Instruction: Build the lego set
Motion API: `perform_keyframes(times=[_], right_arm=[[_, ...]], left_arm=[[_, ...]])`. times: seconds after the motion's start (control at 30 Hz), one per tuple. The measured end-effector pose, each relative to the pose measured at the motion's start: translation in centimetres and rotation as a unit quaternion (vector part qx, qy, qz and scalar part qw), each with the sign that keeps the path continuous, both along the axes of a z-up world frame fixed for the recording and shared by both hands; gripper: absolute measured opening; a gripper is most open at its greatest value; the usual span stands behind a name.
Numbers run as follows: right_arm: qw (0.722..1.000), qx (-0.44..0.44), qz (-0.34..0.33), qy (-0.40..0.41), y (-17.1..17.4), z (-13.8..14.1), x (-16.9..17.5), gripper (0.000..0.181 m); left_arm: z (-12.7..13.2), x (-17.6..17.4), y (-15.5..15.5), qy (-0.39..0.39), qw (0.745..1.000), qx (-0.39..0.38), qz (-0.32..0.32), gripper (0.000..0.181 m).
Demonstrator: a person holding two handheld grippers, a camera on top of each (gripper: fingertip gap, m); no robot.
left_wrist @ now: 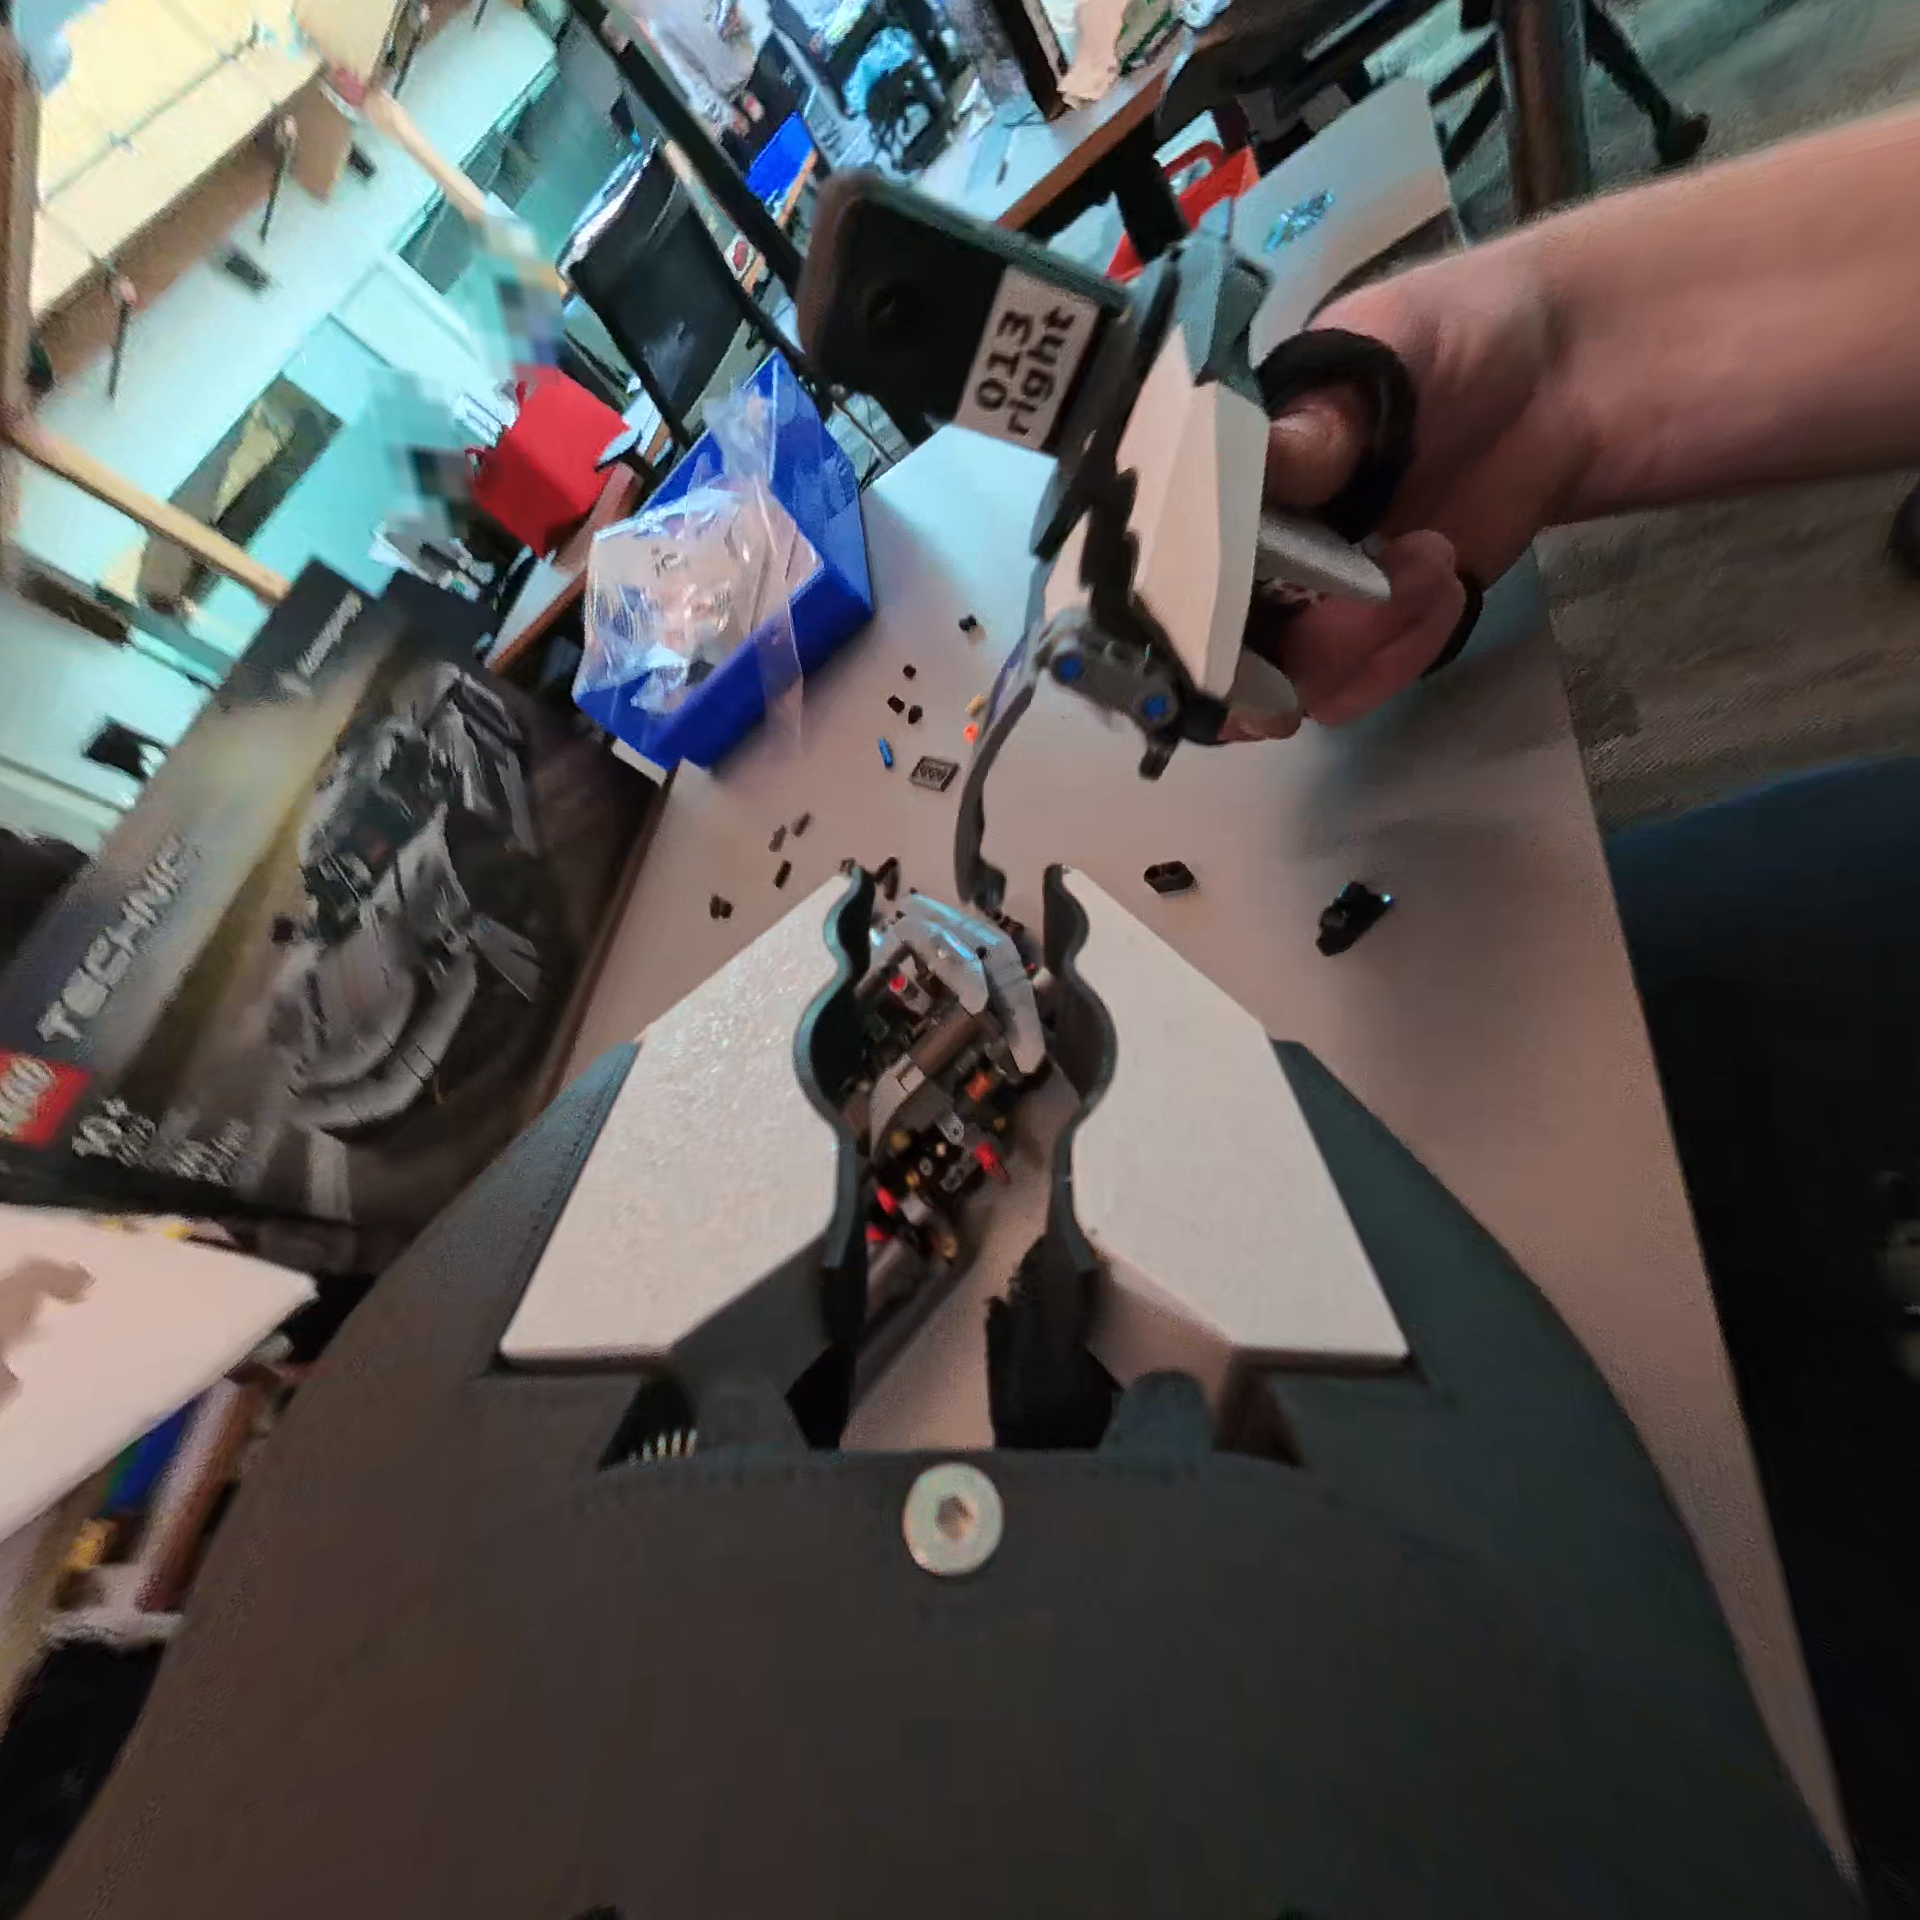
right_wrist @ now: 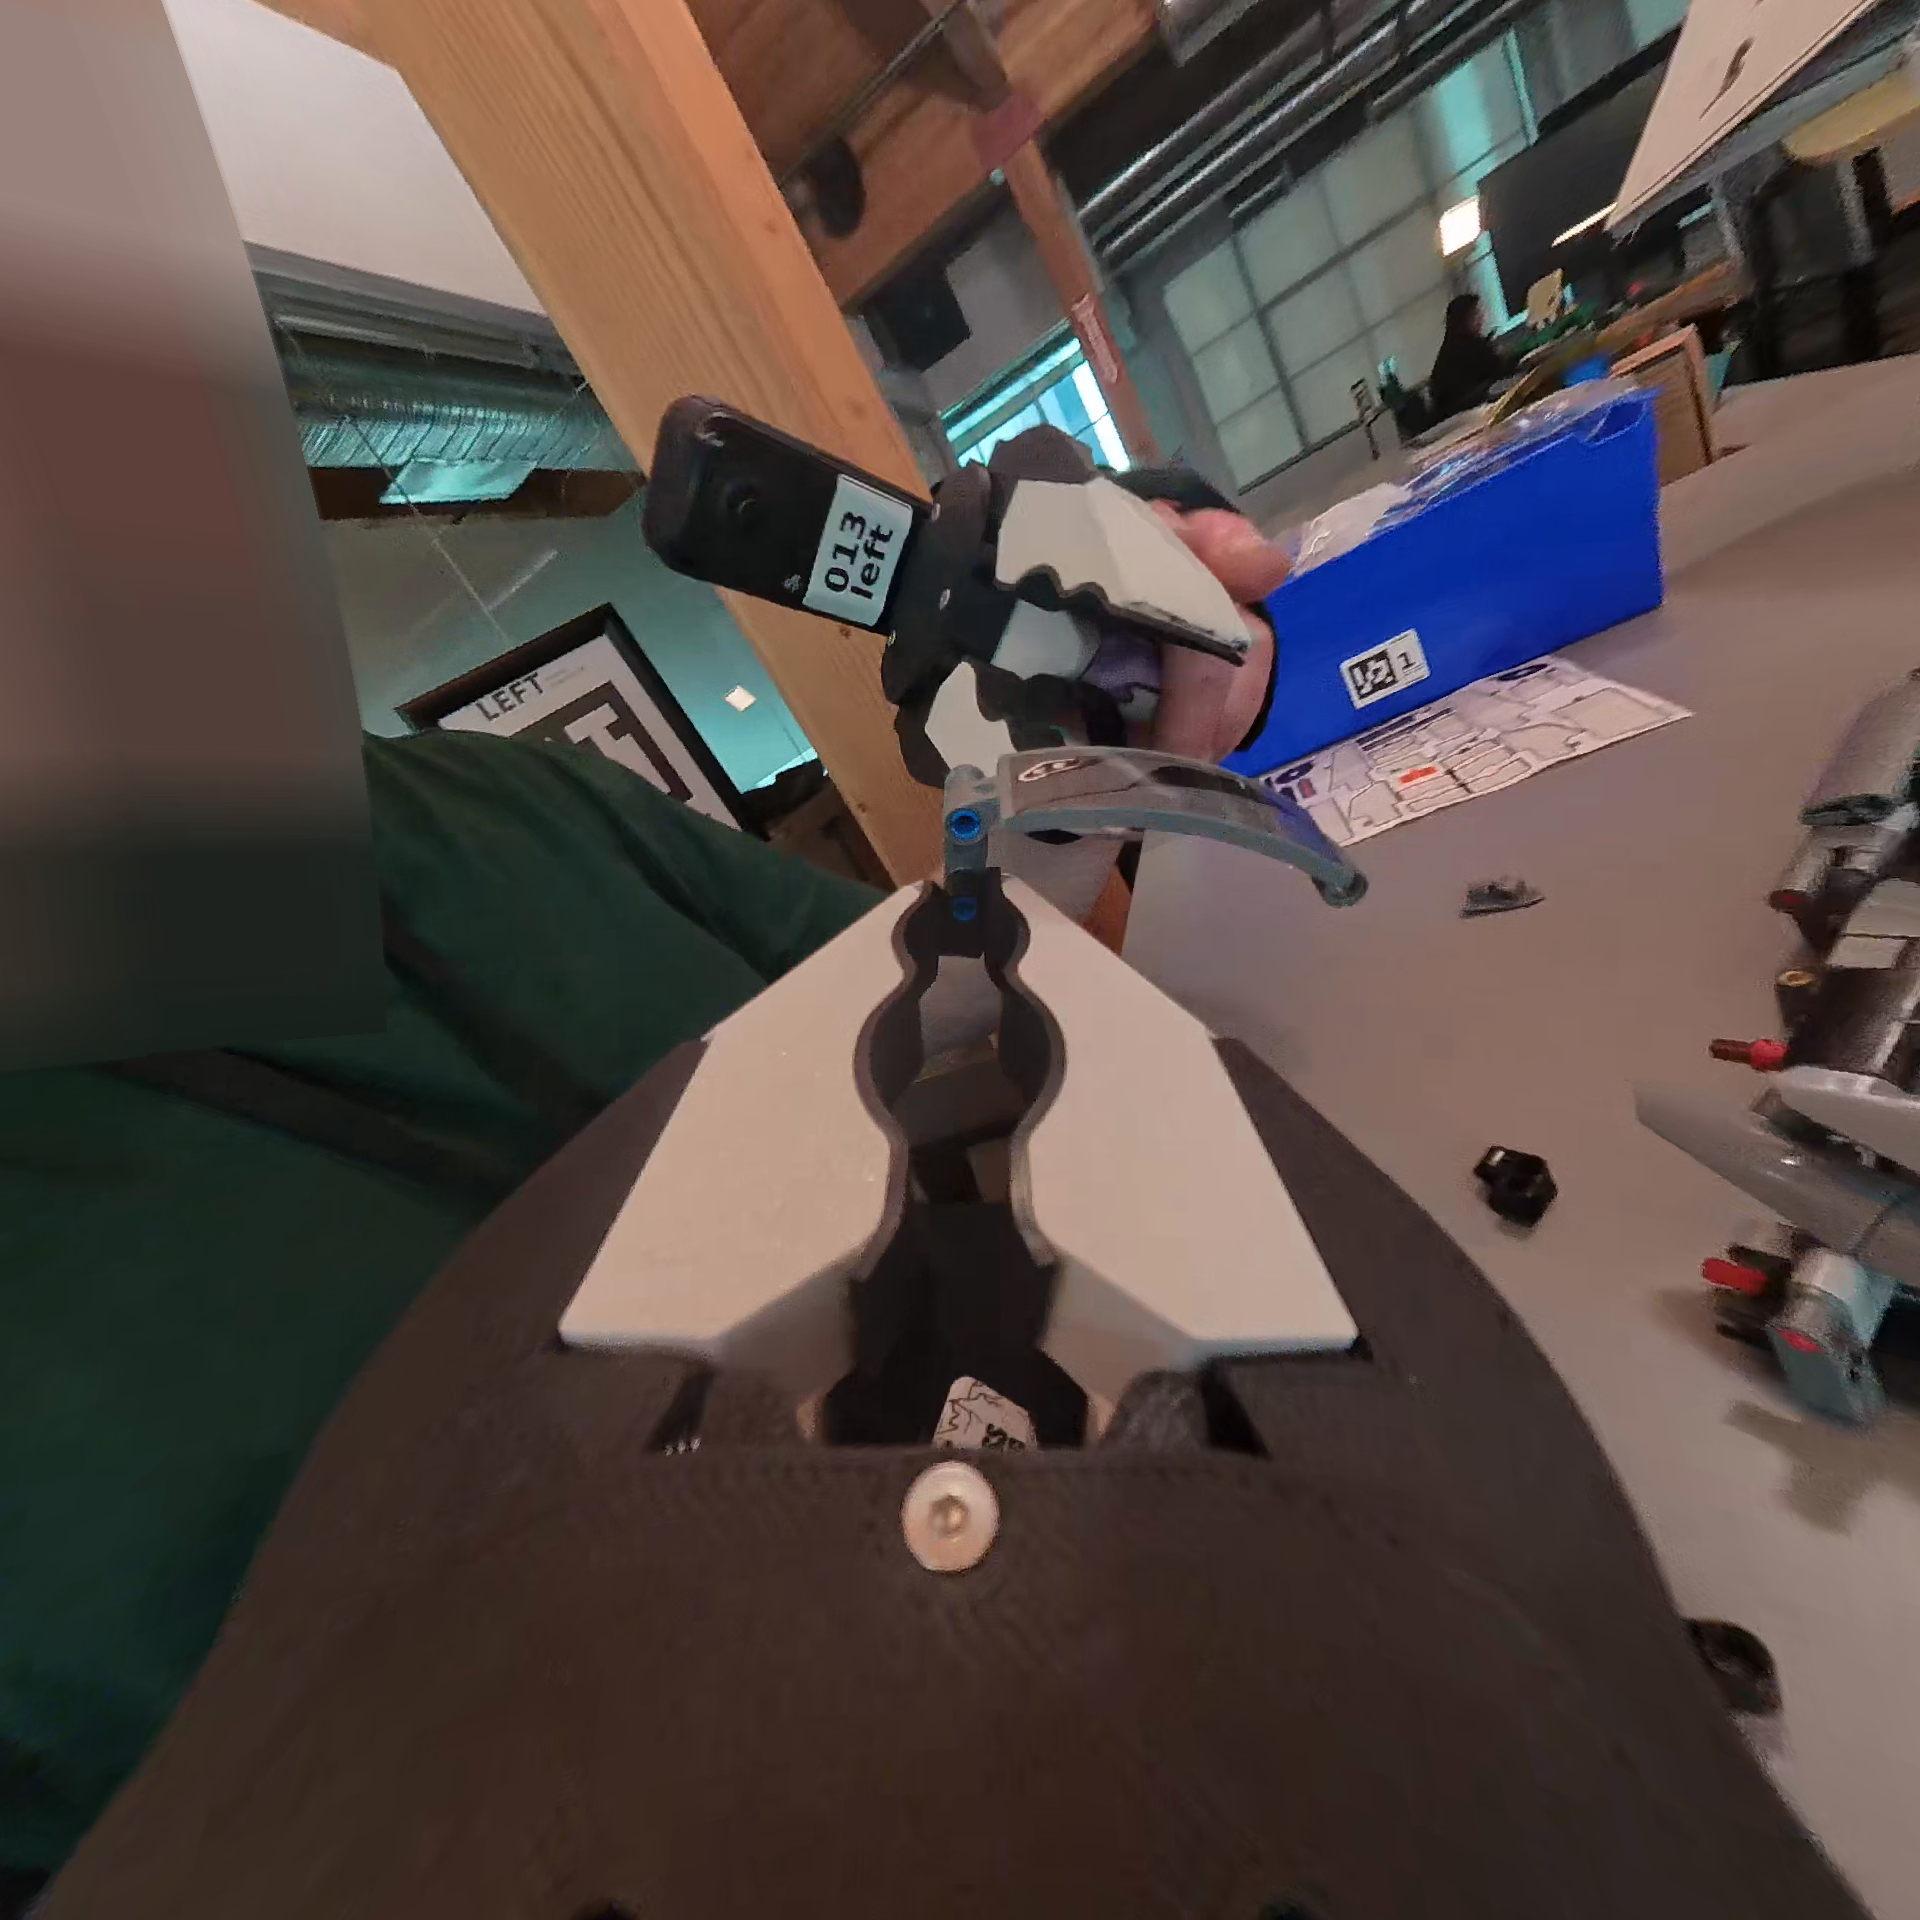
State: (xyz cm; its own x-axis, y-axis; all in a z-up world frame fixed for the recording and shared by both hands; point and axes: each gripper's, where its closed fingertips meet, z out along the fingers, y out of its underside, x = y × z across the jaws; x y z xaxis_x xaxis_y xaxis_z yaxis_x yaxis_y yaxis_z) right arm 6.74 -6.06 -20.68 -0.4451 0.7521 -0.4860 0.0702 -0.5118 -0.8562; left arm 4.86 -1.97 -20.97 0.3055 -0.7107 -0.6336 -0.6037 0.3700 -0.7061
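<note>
My right gripper [right_wrist: 961, 909] is shut on a grey curved panel piece [right_wrist: 1174, 810] with blue pins, gripping it at its pinned end and holding it in the air. In the left wrist view, the right gripper [left_wrist: 1153, 727] holds the same piece [left_wrist: 982, 800] above the table, its curved end hanging down toward my left fingers. My left gripper [left_wrist: 958, 883] is open and empty, hovering over the partly built grey Lego model [left_wrist: 935, 1049], which shows through the gap. The model [right_wrist: 1849, 1091] lies on the table at the right edge of the right wrist view. The left gripper [right_wrist: 935, 686] shows there, raised.
A blue bin [left_wrist: 727, 623] with clear plastic bags stands at the back of the grey table [left_wrist: 1403, 1039]. Several small dark pieces [left_wrist: 1169, 878] lie scattered on it. The set's box [left_wrist: 312, 883] stands left. A printed sheet [right_wrist: 1475, 748] lies by the bin [right_wrist: 1475, 582]. My right fingertips sit around 5 cm from my left ones.
</note>
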Motion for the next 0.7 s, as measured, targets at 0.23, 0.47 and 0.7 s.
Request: perform_keyframes(times=[0.23, 0.47, 0.7], right_arm=[[0.999, -0.011, 0.040, -0.023, -1.1, 0.0, -1.1, 0.007], [0.997, 0.015, -0.075, -0.016, 2.1, 0.4, -0.2, 0.034], [0.975, 0.129, -0.173, -0.045, 2.3, 0.6, -1.0, 0.034]], left_arm=[[-0.3, 1.9, -0.2, 0.030, 0.997, 0.061, -0.026, 0.000], [0.8, 0.1, 1.4, -0.021, 0.997, 0.071, 0.001, 0.000], [0.5, -0.7, 2.4, -0.006, 0.997, 0.075, 0.035, 0.000]])
